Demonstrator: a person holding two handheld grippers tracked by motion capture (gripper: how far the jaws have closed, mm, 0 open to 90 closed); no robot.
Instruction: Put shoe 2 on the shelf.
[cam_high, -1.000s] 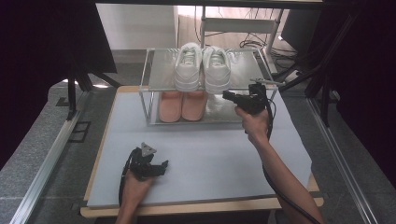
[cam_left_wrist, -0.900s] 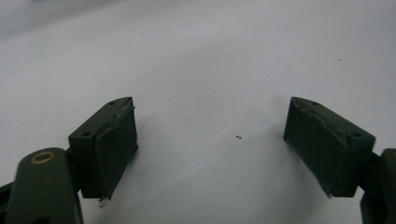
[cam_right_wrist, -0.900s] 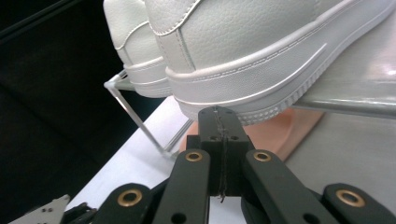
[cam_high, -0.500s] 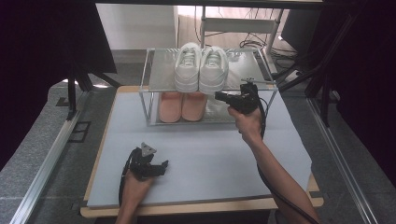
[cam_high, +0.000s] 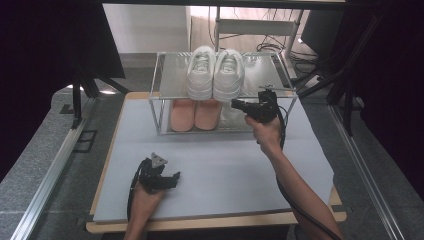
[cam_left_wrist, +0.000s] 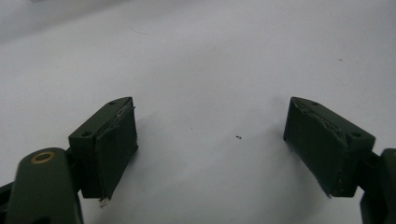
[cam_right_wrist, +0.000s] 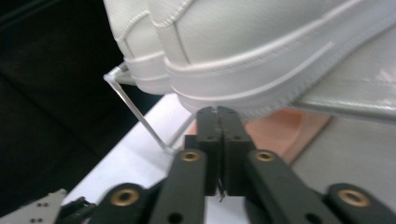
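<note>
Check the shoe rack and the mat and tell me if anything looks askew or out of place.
Nothing stands out. The white sneakers sit side by side on the rack's top shelf, their soles overhanging its front edge slightly. The pink pair sits squarely below. The right tongs are closed beside the sneakers; the left tongs are open over the mat.

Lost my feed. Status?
Right gripper shut, empty, at white sneakers on rack top. Left gripper open, on the mat. Nothing in the way.
</note>
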